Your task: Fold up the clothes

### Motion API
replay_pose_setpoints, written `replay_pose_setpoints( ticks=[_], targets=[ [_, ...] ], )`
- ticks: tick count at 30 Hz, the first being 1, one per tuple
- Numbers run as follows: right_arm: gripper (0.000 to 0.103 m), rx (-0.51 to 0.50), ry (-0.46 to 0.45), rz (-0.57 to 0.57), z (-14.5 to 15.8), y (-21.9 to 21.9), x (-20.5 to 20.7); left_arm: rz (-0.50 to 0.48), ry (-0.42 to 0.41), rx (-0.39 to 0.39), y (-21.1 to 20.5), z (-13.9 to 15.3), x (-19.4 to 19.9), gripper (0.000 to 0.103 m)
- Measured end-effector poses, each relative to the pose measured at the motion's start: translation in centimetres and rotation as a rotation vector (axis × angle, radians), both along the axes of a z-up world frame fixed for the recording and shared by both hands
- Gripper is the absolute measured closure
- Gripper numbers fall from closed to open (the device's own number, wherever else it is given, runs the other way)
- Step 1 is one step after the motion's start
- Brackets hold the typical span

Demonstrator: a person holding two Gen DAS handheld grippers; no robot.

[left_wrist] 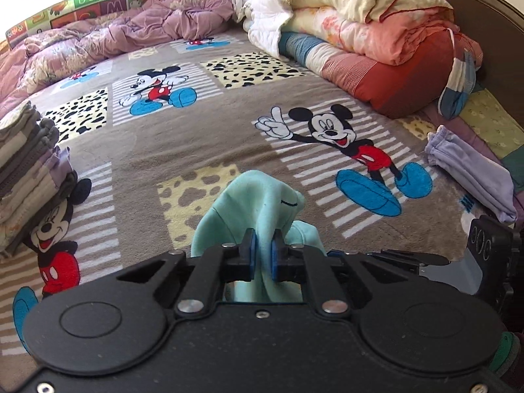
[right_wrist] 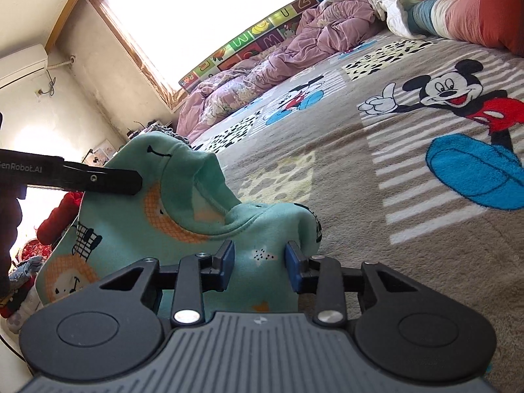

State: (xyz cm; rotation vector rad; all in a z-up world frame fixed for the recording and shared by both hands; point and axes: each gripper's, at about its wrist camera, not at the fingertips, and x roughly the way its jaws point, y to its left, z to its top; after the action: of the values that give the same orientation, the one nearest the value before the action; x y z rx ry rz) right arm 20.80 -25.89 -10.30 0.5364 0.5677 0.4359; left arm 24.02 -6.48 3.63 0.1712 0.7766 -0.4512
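The left gripper point(left_wrist: 263, 249) is clamped on a bunch of the mint green sweater point(left_wrist: 258, 196), with the cloth squeezed tight between its two blue pads point(left_wrist: 250, 247). The sweater hangs from this grip above the brown cartoon blanket point(left_wrist: 229, 124) that covers the bed. In the right wrist view the same sweater point(right_wrist: 157, 229) shows orange round prints and small black drawings, and its neck opening is turned to the camera. The right gripper point(right_wrist: 258, 260) has its jaws partly apart, with the shoulder part of the sweater lying between the blue pads point(right_wrist: 227, 260); I cannot tell if the pads really press on the cloth. The black finger of the left gripper point(right_wrist: 108, 180) comes from the left side and holds the upper edge of the sweater. A stack of folded clothes point(left_wrist: 29, 170) stands at the left edge of the blanket, and a folded lilac garment point(left_wrist: 471, 177) lies at the right. Rolled quilts point(left_wrist: 376, 32) are piled at the far side of the bed.
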Motion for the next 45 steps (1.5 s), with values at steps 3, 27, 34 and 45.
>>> replay_pose_setpoints(
  ticks=[3,27,34,45],
  targets=[
    [0.067,-0.026,-0.035,0.000,1.8,0.4,-1.7,-0.015,-0.058,0.000,0.2,1.4,-2.4,0.098],
    [0.066,-0.084,-0.292,0.110,19.2,1.1,-10.3,-0.127,-0.388,-0.164,2.9,13.1,-15.5,0.098],
    [0.064,-0.123,-0.308,0.124,21.1,1.8,-9.7,-0.126,-0.393,-0.152,3.6,13.4,-13.6,0.098],
    [0.064,-0.202,-0.242,0.065,20.6,1.9,-2.2,-0.113,-0.443,-0.095,0.6,12.9,-3.5,0.098]
  ],
)
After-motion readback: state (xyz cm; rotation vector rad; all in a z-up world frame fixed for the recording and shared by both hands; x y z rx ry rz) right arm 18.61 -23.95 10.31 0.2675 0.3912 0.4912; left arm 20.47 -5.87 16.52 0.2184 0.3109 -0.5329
